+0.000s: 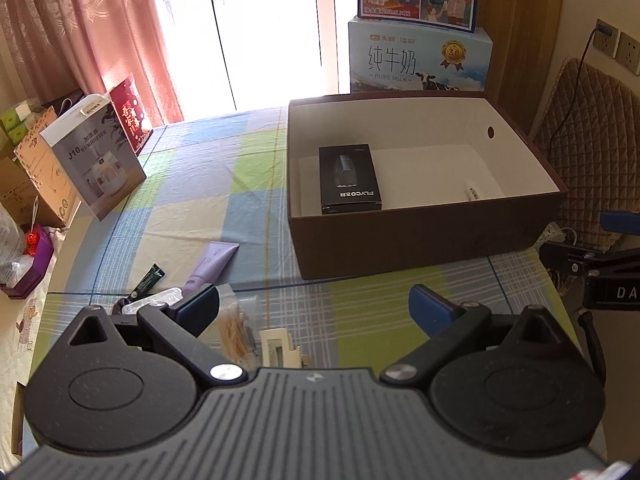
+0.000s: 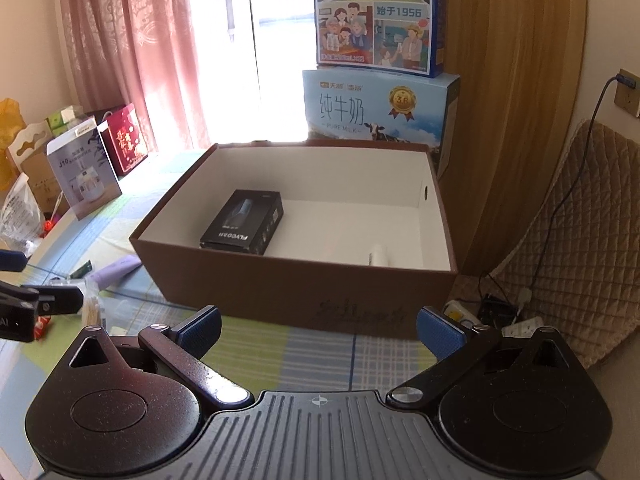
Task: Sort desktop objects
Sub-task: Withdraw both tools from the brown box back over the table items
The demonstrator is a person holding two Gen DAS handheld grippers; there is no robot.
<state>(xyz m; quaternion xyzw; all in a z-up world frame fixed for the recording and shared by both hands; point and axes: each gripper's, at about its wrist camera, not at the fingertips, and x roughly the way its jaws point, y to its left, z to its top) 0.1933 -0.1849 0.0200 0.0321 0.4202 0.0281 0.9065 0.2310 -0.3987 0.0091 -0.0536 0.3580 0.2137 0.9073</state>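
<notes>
A table covered by a checked cloth of blue, green and pale yellow squares (image 1: 248, 216) fills the lower half of both views. On it, right of centre in the left wrist view, stands a large open brown cardboard box with a white inside (image 1: 424, 236). Behind the box, at the top of the frame, two blue milk cartons (image 1: 420, 60) are stacked one on the other.

At the bottom of the left wrist view the left gripper (image 1: 314, 306) has its blue-padded fingers spread wide with nothing between them; the right gripper (image 2: 319, 330) shows the same wide, empty spread in its own view.

Inside the box, towards its left side, lies a black rectangular shaver carton (image 1: 349, 179); near the front right corner lies a small white tube (image 1: 473, 193).

On the cloth at lower left of the left wrist view lie a lilac squeeze tube (image 1: 212, 264), a clear packet of cotton swabs (image 1: 236, 330), a cream plastic hair clip (image 1: 280, 350) and a thin dark green sachet (image 1: 149, 279).
</notes>
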